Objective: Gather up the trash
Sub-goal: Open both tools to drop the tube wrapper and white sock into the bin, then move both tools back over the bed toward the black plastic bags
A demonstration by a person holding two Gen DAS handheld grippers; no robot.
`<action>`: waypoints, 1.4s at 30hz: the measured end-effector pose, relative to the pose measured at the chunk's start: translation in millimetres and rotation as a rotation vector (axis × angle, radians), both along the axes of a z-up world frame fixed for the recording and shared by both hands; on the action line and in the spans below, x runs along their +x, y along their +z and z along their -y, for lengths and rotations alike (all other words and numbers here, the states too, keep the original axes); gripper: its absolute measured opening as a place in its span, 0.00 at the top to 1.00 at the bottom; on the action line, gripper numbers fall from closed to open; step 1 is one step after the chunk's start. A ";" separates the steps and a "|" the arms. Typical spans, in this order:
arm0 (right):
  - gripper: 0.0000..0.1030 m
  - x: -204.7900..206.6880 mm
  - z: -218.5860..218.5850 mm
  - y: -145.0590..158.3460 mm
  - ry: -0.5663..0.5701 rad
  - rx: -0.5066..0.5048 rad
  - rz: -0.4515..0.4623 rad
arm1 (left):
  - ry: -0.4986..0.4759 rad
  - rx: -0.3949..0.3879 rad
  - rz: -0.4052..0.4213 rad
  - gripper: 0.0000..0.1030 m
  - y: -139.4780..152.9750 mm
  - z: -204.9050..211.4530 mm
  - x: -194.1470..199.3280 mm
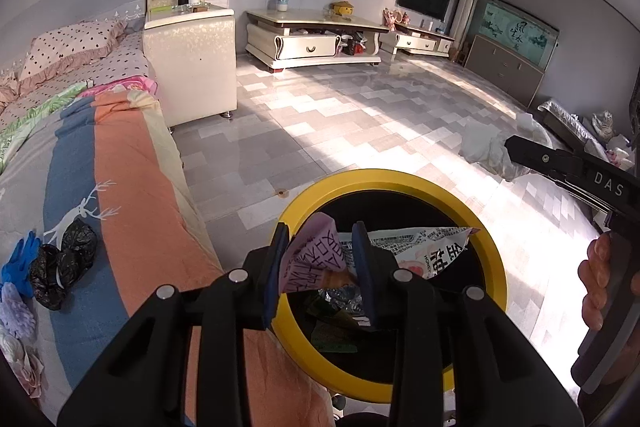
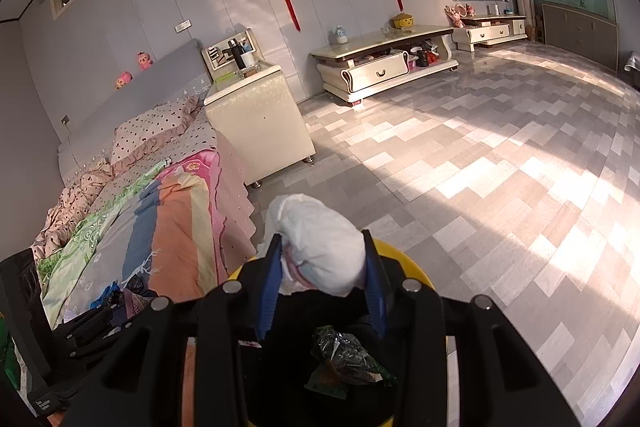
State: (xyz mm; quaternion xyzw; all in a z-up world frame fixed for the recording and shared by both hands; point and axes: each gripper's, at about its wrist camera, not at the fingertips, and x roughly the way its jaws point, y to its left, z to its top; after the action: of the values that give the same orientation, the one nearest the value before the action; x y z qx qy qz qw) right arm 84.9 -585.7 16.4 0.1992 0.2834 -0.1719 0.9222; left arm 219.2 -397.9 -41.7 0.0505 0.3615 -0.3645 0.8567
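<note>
- The left hand-held gripper is clenched on a pink printed wrapper and hangs right over the open mouth of the yellow-rimmed bin, which stands on the floor just beside the bed.
- The right hand-held gripper is clenched on a crumpled white tissue wad, poised above the near side of the same bin; its yellow rim shows just beyond the fingers.
- Risk: both grippers crowd one opening, so they could knock each other or the rim if they let go together.
- Risk: the tissue wad bulges well past the fingertips toward the far side; released from here it may catch the rim or drop to the floor instead of inside.
- Risk: the light pink wrapper could cling to a pad or drift sideways on release, though it sits well within the rim.
- Inside the bin lie a white printed packet and a dark crinkled foil wrapper, so room remains.
- Black bags and a blue glove lie on the bed, near left; I judge them possible trash not yet collected.
</note>
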 end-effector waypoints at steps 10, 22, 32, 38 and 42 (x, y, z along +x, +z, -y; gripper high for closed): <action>0.61 -1.8 1.4 2.7 0.001 0.011 0.003 | -0.007 -0.010 0.009 0.57 3.9 -1.1 -6.9; 0.42 -10.9 -1.1 4.8 -0.026 0.021 -0.005 | 0.055 -0.024 0.062 0.27 21.3 -37.6 -15.5; 0.31 -7.5 -40.5 17.4 0.043 0.010 -0.005 | 0.182 -0.024 0.140 0.11 40.9 -106.0 -13.4; 0.29 4.8 -73.7 27.9 0.098 -0.003 -0.001 | 0.264 -0.023 0.163 0.11 49.8 -157.5 -8.0; 0.29 15.8 -99.1 34.2 0.140 -0.022 -0.004 | 0.321 -0.021 0.178 0.11 53.6 -194.3 -3.2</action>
State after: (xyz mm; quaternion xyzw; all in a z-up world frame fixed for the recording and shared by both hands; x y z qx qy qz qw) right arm 100.8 -486.6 50.7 0.1683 0.2966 -0.1103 0.9335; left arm 216.0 -203.6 11.9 0.0151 0.2840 -0.2209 0.9329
